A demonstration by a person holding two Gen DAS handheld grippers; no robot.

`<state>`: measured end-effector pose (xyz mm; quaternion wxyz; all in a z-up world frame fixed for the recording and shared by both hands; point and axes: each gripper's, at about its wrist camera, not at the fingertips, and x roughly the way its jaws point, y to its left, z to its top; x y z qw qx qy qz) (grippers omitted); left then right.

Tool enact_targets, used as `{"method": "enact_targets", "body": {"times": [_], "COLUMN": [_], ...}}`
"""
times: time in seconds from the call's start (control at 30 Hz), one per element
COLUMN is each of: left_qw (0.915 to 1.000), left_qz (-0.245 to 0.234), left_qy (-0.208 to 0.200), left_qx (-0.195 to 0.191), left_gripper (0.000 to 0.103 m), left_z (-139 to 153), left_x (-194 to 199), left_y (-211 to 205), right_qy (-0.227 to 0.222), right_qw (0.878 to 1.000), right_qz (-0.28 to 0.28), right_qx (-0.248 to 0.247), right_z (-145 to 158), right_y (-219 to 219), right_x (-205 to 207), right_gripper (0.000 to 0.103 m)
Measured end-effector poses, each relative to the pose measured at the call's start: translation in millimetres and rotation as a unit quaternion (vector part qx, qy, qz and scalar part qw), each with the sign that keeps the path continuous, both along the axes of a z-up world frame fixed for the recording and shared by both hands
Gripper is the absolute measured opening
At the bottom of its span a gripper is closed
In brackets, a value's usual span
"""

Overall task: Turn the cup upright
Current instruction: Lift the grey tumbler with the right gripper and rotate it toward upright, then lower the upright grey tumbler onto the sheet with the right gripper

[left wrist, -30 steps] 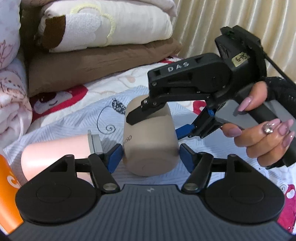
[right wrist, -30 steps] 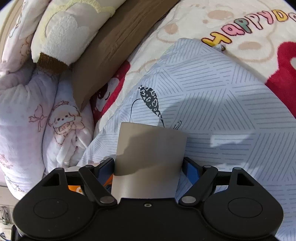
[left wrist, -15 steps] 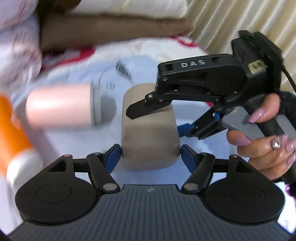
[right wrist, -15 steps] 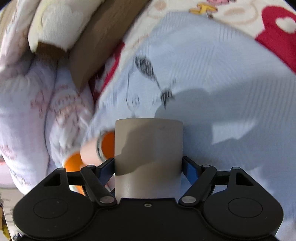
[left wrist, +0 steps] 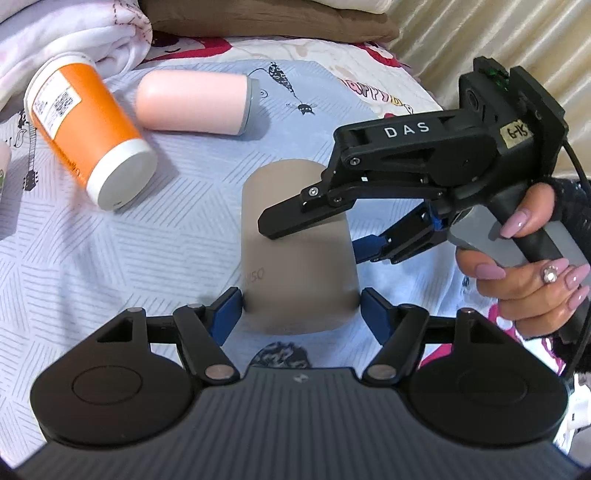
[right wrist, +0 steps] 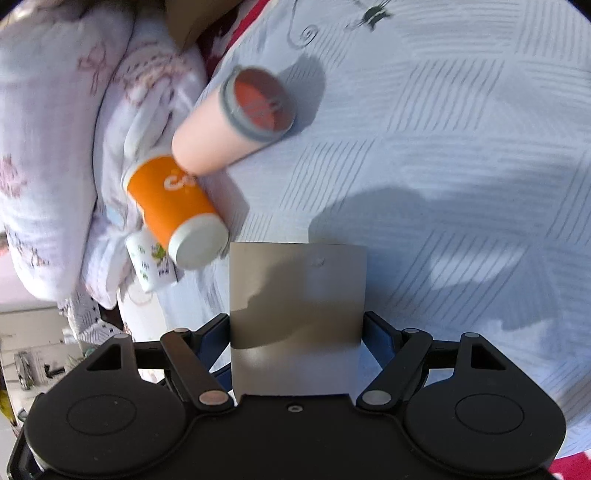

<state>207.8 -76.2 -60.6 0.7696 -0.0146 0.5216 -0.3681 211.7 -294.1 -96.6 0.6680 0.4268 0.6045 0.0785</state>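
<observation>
place: home bedroom | surface: pale blue line-patterned sheet [left wrist: 110, 236] lying over a cartoon-printed blanket [left wrist: 373, 85] | bedding: folded quilts [right wrist: 48, 140] and a brown pillow [left wrist: 266, 22] sitting stacked behind | backdrop: cream pleated curtain [left wrist: 480, 33] hanging at right

A matt, smooth taupe cup [left wrist: 295, 254] sits on a blue ribbed-weave cloth [left wrist: 110, 251]. Beyond the cup lie a glossy orange paper cup [left wrist: 85, 125] and a satin-smooth pink tumbler [left wrist: 192, 101]. The gripper [left wrist: 328, 229] beside it is matt black plastic.
</observation>
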Motion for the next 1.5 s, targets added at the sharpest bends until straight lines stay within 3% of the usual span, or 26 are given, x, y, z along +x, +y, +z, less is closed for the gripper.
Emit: {"method": "enact_targets", "body": {"times": [0.37, 0.53, 0.77, 0.9, 1.0, 1.07, 1.23, 1.33, 1.43, 1.5], "left_qw": [0.9983, 0.9981, 0.997, 0.994, 0.9871, 0.979, 0.9449, 0.9389, 0.9357, 0.9254], "left_qz": [-0.017, -0.02, -0.037, -0.043, -0.045, -0.045, -0.04, -0.012, 0.016, 0.029], "left_qy": [0.006, 0.011, -0.043, -0.093, -0.151, -0.198, -0.324, -0.343, -0.352, -0.378], "left_qx": [-0.056, -0.057, -0.053, -0.038, -0.025, -0.017, 0.019, 0.022, 0.0, -0.003], "left_gripper": [0.07, 0.078, 0.075, 0.075, 0.075, 0.075, 0.074, 0.074, 0.073, 0.073], "left_z": [-0.3, -7.6, -5.6, 1.8, 6.2, 7.6, -1.4, -5.1, -9.8, -15.3], "left_x": [21.7, 33.1, 18.7, 4.5, -7.1, -16.5, -40.2, -39.8, -32.0, -31.8], "left_y": [14.8, 7.6, 1.6, 4.3, 4.8, 4.8, 0.2, -1.7, 3.1, 2.9], "right_qy": [-0.016, -0.028, -0.104, -0.161, -0.215, -0.259, -0.355, -0.393, -0.431, -0.451], "right_qw": [1.0, 0.999, 0.991, 0.978, 0.96, 0.942, 0.888, 0.863, 0.829, 0.808], "right_qz": [0.02, 0.036, 0.071, 0.103, 0.133, 0.155, 0.195, 0.208, 0.225, 0.236], "right_qx": [-0.008, -0.025, -0.052, -0.08, -0.117, -0.148, -0.218, -0.241, -0.276, -0.296], "right_z": [-1.3, 1.3, 13.0, 23.8, 36.0, 45.8, 58.5, 58.0, 57.2, 58.2], "right_y": [4.3, 7.0, 15.8, 25.9, 38.6, 47.2, 65.4, 71.6, 80.8, 85.6], "right_x": [4.8, 9.7, 4.1, -4.1, -10.1, -14.5, -24.5, -23.7, -22.5, -21.8], "right_gripper": [0.087, 0.085, 0.081, 0.081, 0.081, 0.081, 0.081, 0.081, 0.081, 0.081]}}
